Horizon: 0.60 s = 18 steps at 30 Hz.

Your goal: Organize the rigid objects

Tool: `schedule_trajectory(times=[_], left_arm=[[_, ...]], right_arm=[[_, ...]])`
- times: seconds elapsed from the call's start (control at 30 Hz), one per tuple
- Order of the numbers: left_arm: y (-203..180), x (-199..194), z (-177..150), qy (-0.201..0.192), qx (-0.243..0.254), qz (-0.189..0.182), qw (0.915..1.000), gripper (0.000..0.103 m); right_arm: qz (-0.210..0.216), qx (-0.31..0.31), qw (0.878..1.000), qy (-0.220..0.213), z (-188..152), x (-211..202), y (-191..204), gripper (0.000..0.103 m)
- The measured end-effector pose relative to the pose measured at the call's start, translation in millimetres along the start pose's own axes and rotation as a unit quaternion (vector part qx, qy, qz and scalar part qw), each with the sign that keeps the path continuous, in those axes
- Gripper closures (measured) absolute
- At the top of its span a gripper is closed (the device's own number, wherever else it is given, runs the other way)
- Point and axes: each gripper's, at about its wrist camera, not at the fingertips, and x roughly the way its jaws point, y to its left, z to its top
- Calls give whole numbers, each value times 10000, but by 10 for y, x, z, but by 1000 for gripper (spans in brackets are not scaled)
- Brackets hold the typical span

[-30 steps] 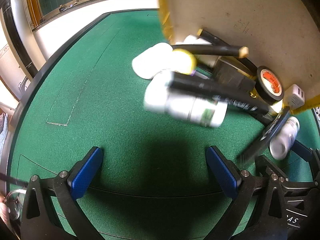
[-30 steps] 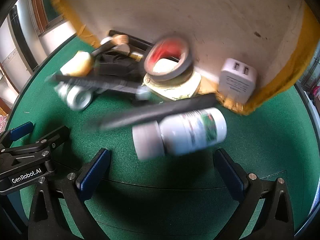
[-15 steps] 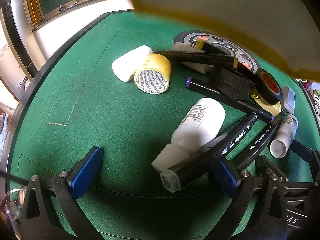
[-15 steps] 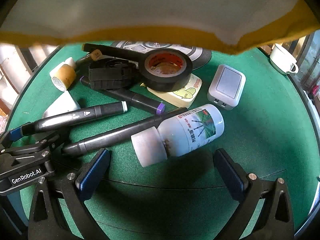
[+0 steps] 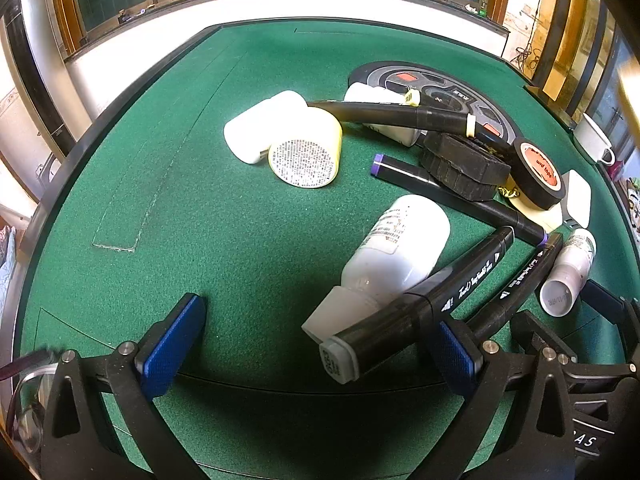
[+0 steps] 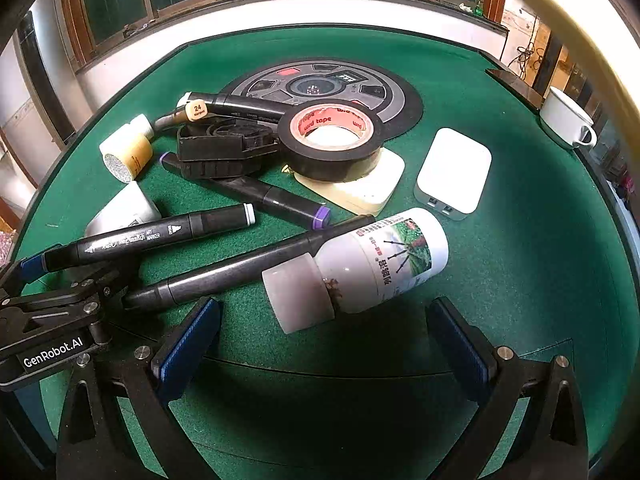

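Green felt table (image 6: 520, 280) under a window wall: rigid objects lie in a loose pile.

Your left gripper (image 5: 316, 344) and right gripper (image 6: 320, 344) both stand wide open, holding nothing. The white plastic bottle with a printed label (image 6: 376, 264) lies on its side just ahead of your right jaws, touching a black marker pen (image 6: 232, 272). The black tape roll (image 6: 332, 140) rests on a cream flat block (image 6: 360, 188), beside a white USB charger (image 6: 454, 172).
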Motion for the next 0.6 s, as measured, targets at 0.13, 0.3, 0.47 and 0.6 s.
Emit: schedule_trajectory(times=[0.13,0.3,0.47,0.6], left_arm=[[-1,2,0,1,1,1,10000,0],[0,2,1,1,1,1,10000,0],[0,0,0,1,0,0,10000,0],[1,3,0,2,-1,0,10000,0]], right_arm=[[-1,0,10000,-1,-3,-9,7,1],[-2,0,10000,-2,-6,-9,8,1],[-1,0,10000,-2,-6,-9,5,1],[-3,2,10000,-5,-29,0,15,1]])
